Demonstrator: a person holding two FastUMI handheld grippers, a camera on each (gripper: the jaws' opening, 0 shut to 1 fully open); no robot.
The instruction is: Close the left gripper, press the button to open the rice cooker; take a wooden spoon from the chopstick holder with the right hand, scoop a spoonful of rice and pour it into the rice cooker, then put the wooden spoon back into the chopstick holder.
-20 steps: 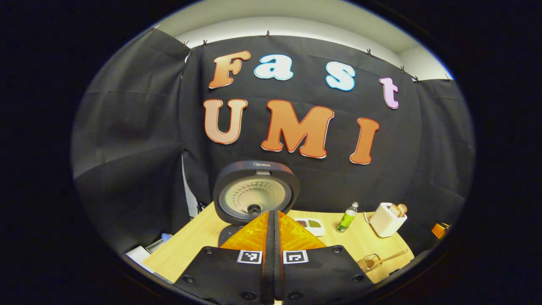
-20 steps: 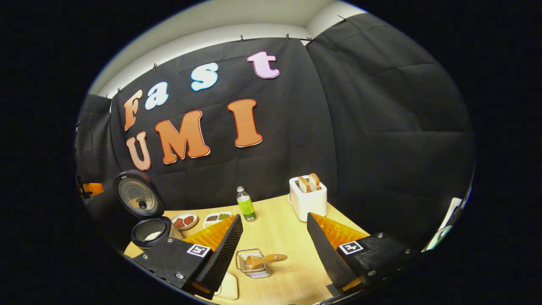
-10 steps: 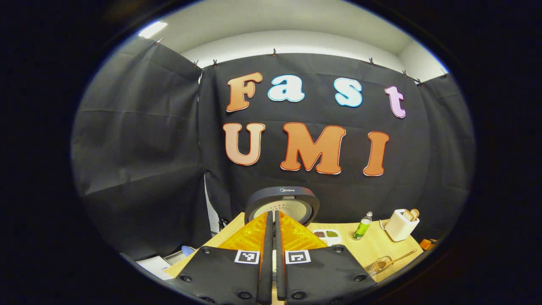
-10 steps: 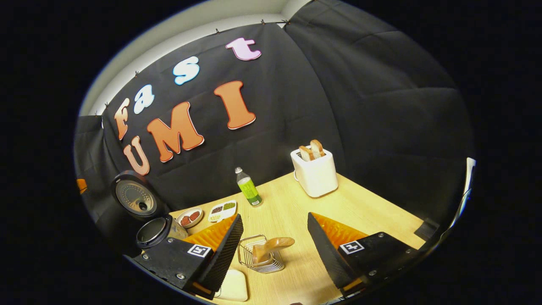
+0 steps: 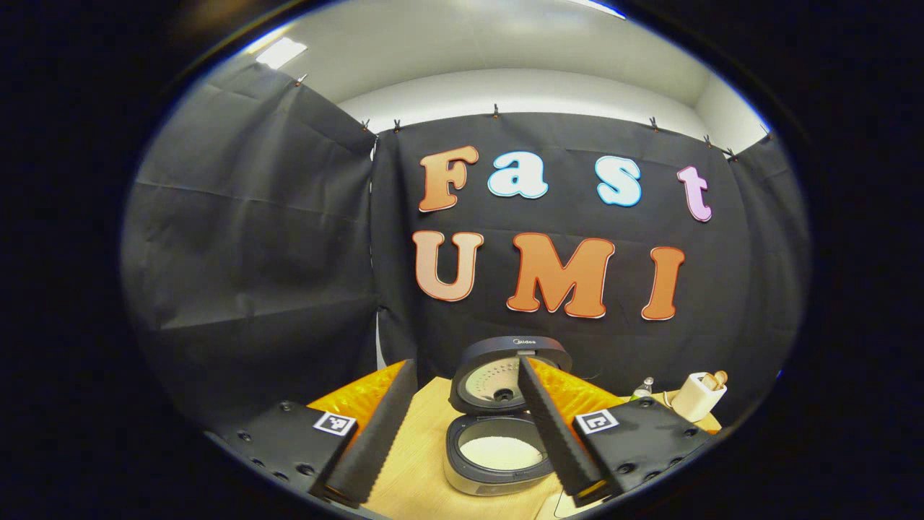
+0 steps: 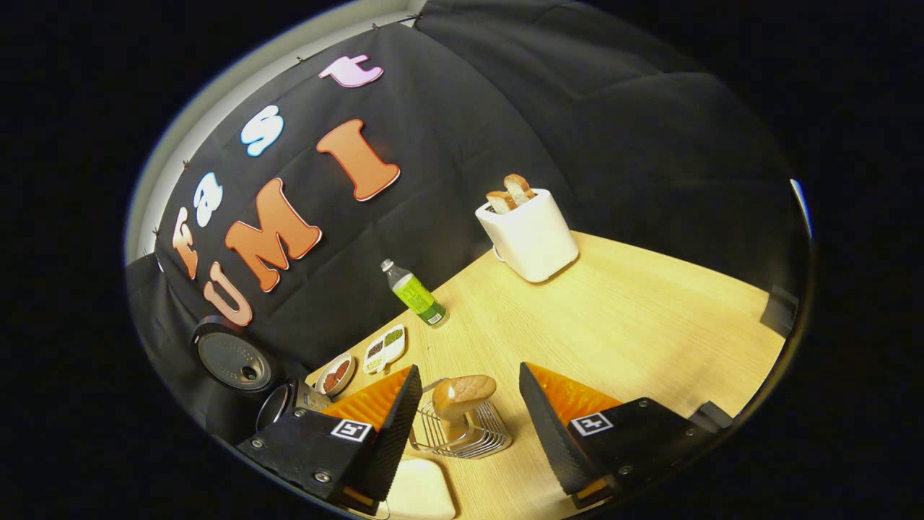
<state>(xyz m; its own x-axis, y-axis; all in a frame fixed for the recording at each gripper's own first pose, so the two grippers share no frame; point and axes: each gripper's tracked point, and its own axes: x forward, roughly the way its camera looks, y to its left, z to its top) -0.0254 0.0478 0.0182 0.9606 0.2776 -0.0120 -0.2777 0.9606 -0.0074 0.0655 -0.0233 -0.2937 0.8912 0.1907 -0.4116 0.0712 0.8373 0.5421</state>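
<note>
In the left gripper view the left gripper point(image 5: 465, 426) has its jaws spread wide apart, holding nothing. Between them, a little farther along the table point(image 5: 415, 462), sits the rice cooker point(image 5: 498, 455) with its lid point(image 5: 505, 372) standing upright and white rice visible in the pot. The right finger crosses in front of the lid and the pot's right rim; whether it touches them cannot be told. Farther toward the table's right back corner are a green bottle point(image 5: 641, 388), partly hidden behind the gripper, and a white toaster point(image 5: 696, 396) with bread in it.

In the right gripper view the right gripper point(image 6: 465, 404) also has its jaws wide apart and empty. Directly between the fingers stands the wire chopstick holder point(image 6: 469, 435), with the bowl of the wooden spoon point(image 6: 462, 395) sticking out of its top. The spoon lies closer to the left finger, without clear contact with either. A pale rounded object point(image 6: 419, 491) lies at the near edge, just below the holder. Beyond the left finger, near the table's left back edge, are the open rice cooker point(image 6: 278, 404) with its lid point(image 6: 231, 357) raised, a small round dish point(image 6: 336, 373) and a divided dish point(image 6: 386, 347). The green bottle point(image 6: 415, 295) stands along the back edge, and the toaster point(image 6: 530, 231) farther right, well apart from the holder.
</note>
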